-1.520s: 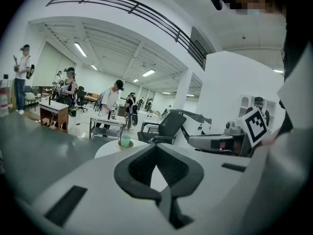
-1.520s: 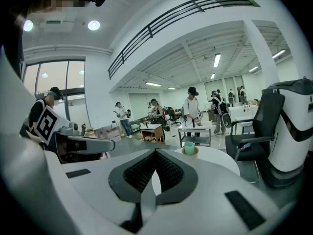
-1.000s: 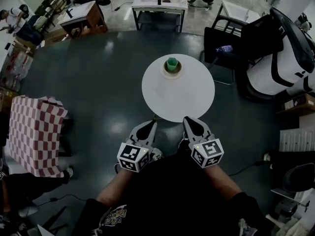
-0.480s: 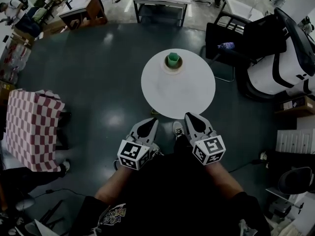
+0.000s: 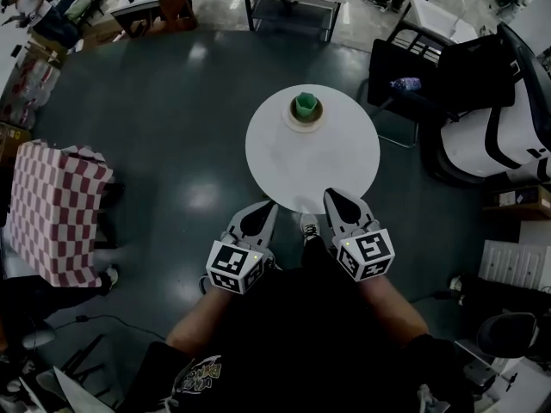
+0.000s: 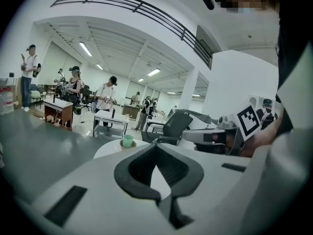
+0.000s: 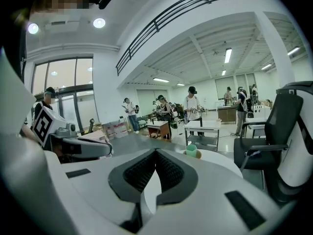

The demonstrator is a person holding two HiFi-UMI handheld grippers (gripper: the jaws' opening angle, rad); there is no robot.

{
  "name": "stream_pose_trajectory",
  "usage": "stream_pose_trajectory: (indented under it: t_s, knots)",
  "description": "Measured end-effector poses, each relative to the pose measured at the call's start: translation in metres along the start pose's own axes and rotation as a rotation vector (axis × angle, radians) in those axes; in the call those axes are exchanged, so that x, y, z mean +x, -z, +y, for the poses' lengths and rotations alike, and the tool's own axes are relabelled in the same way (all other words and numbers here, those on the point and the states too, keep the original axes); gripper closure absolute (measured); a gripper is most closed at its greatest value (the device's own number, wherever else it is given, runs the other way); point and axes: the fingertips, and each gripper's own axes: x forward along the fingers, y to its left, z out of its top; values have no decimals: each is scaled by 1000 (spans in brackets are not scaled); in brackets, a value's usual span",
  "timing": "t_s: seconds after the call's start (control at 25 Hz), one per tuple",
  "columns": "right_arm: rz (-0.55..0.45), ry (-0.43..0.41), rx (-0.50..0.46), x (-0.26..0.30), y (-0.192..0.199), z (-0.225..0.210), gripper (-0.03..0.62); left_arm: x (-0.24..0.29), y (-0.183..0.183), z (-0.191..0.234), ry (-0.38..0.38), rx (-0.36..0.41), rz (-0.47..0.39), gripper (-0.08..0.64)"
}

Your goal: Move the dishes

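The green plastic cup (image 5: 303, 106) is sitting on a round tan saucer (image 5: 303, 126) at twelve o'clock on the round white table (image 5: 310, 162). The left gripper (image 5: 267, 209) and right gripper (image 5: 331, 198) are hovering at six o'clock by the near rim. Both are clenched empty, likely because the dishes are lying well beyond reach.

Left gripper (image 5: 265, 206) and right gripper (image 5: 332, 194) point forward side by side, fingers (image 5: 344, 210) closed together.

We stand on a dark, glossy floor (image 5: 172, 144). A checkered cloth (image 5: 60, 213) lies at the left, a black chair (image 5: 461, 63) far right; strip lights (image 7: 227, 55) and tall windows (image 7: 58, 82) brighten the white hall.
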Motion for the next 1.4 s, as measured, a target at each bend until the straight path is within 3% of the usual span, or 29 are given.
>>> stream_pose_trajectory:
  t_s: [0.6,0.96,1.2,1.4]
  knots:
    - [42,-74,-35,53,-9,-51,574,61,-15,14,-76,-9,-7,555]
    - [76,-95,-32,97,-1,-89,574,103,-3,32,-112,-29,5,555]
    - [72,-104,-96,128,1,-113,571,132,12,39,-118,-44,37,555]
    - [89,-127,-63,154,8,-129,552,152,15,45,-127,-64,44,555]
